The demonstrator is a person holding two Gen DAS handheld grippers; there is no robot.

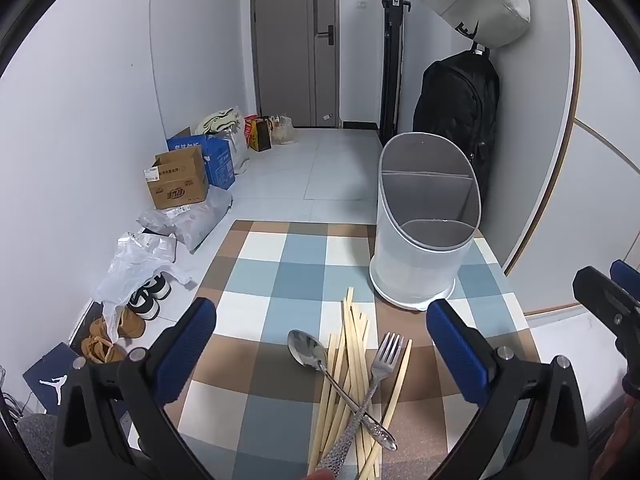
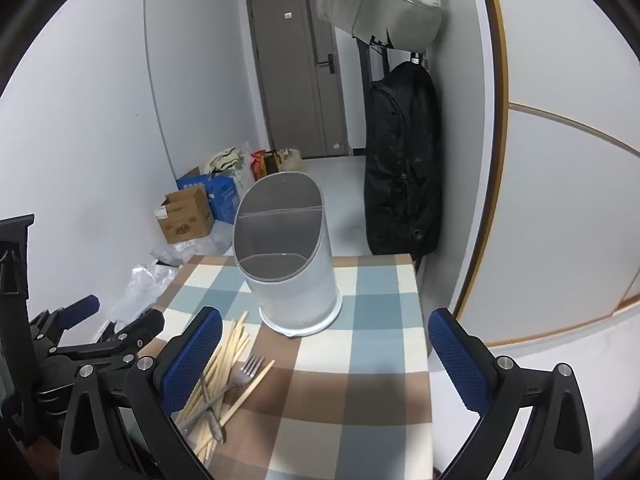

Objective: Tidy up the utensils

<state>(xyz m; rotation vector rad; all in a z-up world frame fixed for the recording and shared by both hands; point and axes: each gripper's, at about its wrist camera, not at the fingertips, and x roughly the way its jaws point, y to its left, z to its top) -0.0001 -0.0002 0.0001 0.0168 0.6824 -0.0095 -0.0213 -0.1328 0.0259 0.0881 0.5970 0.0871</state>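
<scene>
A pile of utensils lies on the checked tablecloth (image 1: pixel 272 280): several wooden chopsticks (image 1: pixel 352 344), a metal spoon (image 1: pixel 308 350) and a metal fork (image 1: pixel 386 356) crossed over them. Behind them stands a white utensil holder (image 1: pixel 424 220) with inner dividers, nothing visible inside. My left gripper (image 1: pixel 320 320) hovers open just above the pile, nothing between its fingers. In the right wrist view my right gripper (image 2: pixel 324 328) is open over the cloth, with the chopsticks (image 2: pixel 228 356) and fork (image 2: pixel 246 370) by its left finger and the holder (image 2: pixel 288 248) ahead. The left gripper (image 2: pixel 104 316) shows at left.
The table's far edge (image 1: pixel 300 225) drops to a tiled floor. On the floor at left lie cardboard boxes (image 1: pixel 178 178), plastic bags (image 1: pixel 132 264) and shoes (image 1: pixel 150 298). A black backpack (image 1: pixel 458 108) hangs on the wall right behind the holder.
</scene>
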